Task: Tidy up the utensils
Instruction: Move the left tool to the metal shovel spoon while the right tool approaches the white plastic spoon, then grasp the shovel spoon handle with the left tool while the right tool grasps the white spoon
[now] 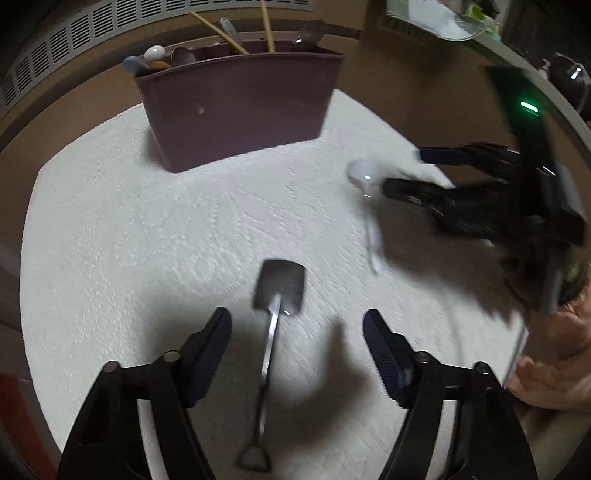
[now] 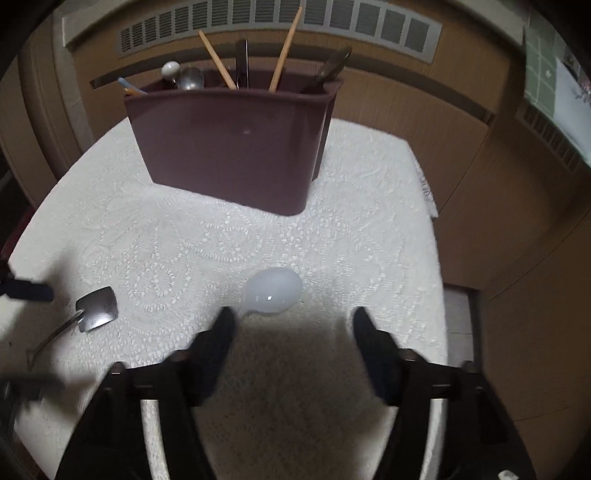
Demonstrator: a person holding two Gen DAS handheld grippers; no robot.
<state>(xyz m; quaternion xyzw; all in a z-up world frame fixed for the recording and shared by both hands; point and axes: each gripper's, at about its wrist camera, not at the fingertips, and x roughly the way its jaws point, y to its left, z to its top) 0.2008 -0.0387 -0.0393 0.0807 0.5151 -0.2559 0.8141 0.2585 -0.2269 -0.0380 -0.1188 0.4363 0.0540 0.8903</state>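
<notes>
A maroon utensil holder [image 1: 240, 107] [image 2: 236, 144] stands at the back of a white lace cloth [image 1: 129, 229] [image 2: 184, 251], with chopsticks, spoons and other utensils in it. A metal shovel-shaped spoon [image 1: 275, 317] [image 2: 94, 308] lies on the cloth; my left gripper [image 1: 297, 325] is open with its fingers on either side of the handle, just above it. A white plastic spoon [image 1: 364, 188] [image 2: 271, 295] lies on the cloth. My right gripper [image 2: 291, 325] [image 1: 402, 170] is open, low over the white spoon, bowl just past its fingertips.
The round brown table's edge [image 1: 424, 48] curves behind the holder. A slatted vent panel [image 2: 332, 22] runs along the back. A hand [image 1: 554, 362] shows at the right.
</notes>
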